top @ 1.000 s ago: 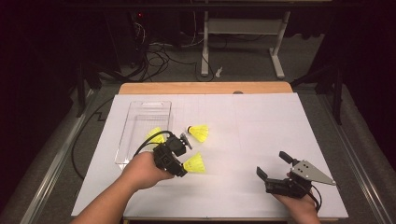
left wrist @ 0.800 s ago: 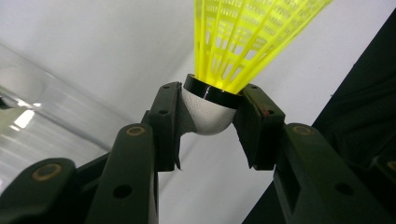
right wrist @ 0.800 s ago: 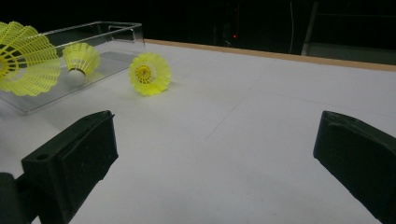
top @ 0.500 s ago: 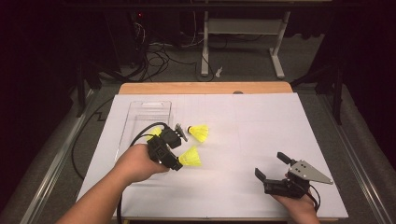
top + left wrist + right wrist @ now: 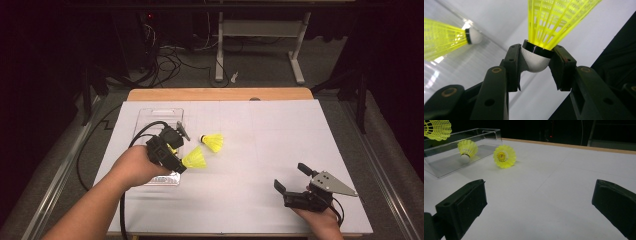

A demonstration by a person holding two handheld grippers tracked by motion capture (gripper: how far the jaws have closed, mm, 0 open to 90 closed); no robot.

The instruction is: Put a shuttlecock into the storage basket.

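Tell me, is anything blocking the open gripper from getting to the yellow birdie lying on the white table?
Nothing visible is. The right gripper is open, and only bare white table lies between it and the loose shuttlecock. The clear tray sits off to the side of that path.

Left tool (image 5: 176,150) moves up-left with the held yellow shuttlecock (image 5: 194,159), now lifted at the clear tray's (image 5: 150,115) near right edge. Right tool (image 5: 295,180) shifts slightly left.
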